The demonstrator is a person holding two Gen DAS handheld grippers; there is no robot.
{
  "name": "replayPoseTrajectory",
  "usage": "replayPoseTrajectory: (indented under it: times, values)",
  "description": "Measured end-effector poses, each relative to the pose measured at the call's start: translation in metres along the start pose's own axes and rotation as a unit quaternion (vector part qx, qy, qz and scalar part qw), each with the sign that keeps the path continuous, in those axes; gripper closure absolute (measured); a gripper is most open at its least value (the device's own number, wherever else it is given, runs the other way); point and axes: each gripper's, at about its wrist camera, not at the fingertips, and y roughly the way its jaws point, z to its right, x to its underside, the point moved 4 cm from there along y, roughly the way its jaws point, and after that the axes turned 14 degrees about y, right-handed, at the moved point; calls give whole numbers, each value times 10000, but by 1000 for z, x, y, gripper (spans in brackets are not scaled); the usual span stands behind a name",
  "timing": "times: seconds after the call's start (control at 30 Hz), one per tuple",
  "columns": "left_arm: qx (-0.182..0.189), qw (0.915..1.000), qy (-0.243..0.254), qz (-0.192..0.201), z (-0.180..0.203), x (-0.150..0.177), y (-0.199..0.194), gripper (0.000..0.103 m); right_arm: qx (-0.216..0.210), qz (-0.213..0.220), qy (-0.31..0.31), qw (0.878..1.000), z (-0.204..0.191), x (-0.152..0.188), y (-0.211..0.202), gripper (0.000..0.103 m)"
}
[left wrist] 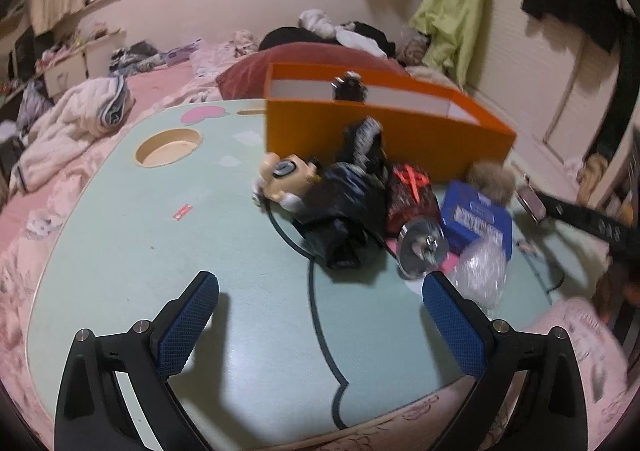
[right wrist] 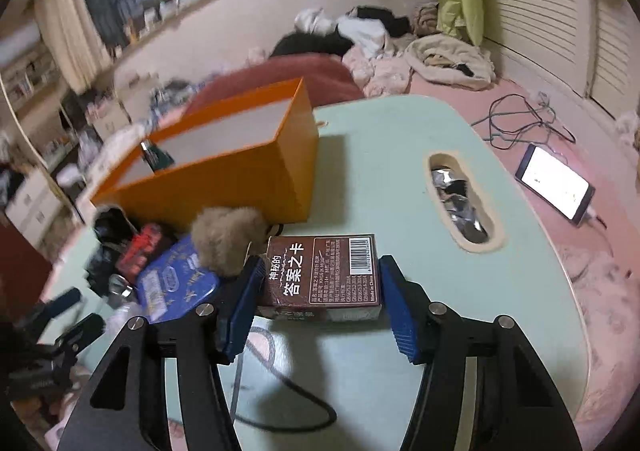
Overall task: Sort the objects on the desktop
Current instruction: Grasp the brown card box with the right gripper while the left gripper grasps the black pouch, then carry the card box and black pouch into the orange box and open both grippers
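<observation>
My right gripper (right wrist: pixel 320 271) is shut on a brown card box (right wrist: pixel 324 275) with a barcode; both blue pads touch its sides and it sits low over the pale green table (right wrist: pixel 380 139). To its left lie a furry beige pompom (right wrist: pixel 226 243) and a blue tin (right wrist: pixel 176 283). An open orange box (right wrist: pixel 224 179) stands behind them. My left gripper (left wrist: pixel 320 283) is open over bare table with nothing between its fingers. Ahead of it lies a pile: a cartoon figure (left wrist: pixel 280 175), a black plastic bag (left wrist: pixel 344 211), a red-and-black can (left wrist: pixel 412 199) and clear wrap (left wrist: pixel 480 275).
The table has a round hole (left wrist: pixel 168 147) and an oval slot (right wrist: pixel 460 203). A black cable (right wrist: pixel 280 383) runs across its near part. On the pink bedding at the right lie a lit phone (right wrist: pixel 554 181) and cords (right wrist: pixel 520 119). A small red wrapper (left wrist: pixel 182 211) lies at the left.
</observation>
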Motion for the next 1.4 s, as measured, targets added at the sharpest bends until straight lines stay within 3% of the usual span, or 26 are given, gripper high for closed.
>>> replayPoseTrajectory:
  times: [0.07,0.13,0.27,0.33,0.43,0.47,0.5,0.6,0.7,0.8,0.93,1.07,1.1,1.17,1.2,1.23,1.27,1.33,1.4]
  values:
    - [23,9999,-114,86,-6,-6,0,7,-121,145,139,9997,2,-3,-6,45]
    - [35,9998,-114,138,-8,-13,1,19,-179,222,251,9993,5,-6,-9,45]
    - [28,9996,5,264,-5,-31,8,31,-161,71,257,9995,3,-8,-1,45]
    - [85,9998,31,156,-3,-38,18,42,-158,71,251,9995,3,-9,-2,45]
    - [187,9989,-129,-407,-3,-37,43,52,-166,62,260,9995,4,-9,-2,45]
    - [265,9986,-201,-409,-3,-35,45,55,-172,55,261,9995,4,-9,-2,44]
    - [278,9988,-189,-368,-2,-35,43,68,-175,50,258,9995,5,-9,-1,45]
    - [441,9986,-242,-151,-3,-32,32,73,-195,82,255,9995,4,-9,-2,45]
    - [618,9974,-333,164,-8,-31,9,73,-257,178,248,9992,2,-9,-6,45]
    - [529,9962,-393,567,-18,-43,-17,73,-384,327,222,9985,-2,-12,-13,45]
    - [415,9940,-406,924,-31,-83,-32,73,-758,565,68,9955,-26,-35,-21,44]
    - [238,9952,-117,942,-27,-128,-11,72,-980,698,-203,9925,-65,-72,-10,44]
    - [230,9955,-108,913,-26,-134,-2,67,-993,718,-258,9921,-74,-78,-5,44]
    - [217,9963,-208,799,-26,-142,23,41,-938,610,-419,9928,-93,-88,14,43]
    - [164,9971,-290,686,-26,-141,36,16,-850,454,-532,9939,-101,-89,28,40]
    - [110,9975,-358,596,-26,-138,45,11,-631,215,-726,9951,-108,-86,47,28]
    - [66,9982,-393,455,-25,-132,57,11,-274,-93,-961,9950,-111,-79,67,25]
    - [83,9994,-291,174,-20,-122,73,11,265,212,-1648,9857,-117,-64,81,25]
    - [177,9989,-410,139,-20,-111,77,11,158,376,-1615,9860,-113,-57,83,25]
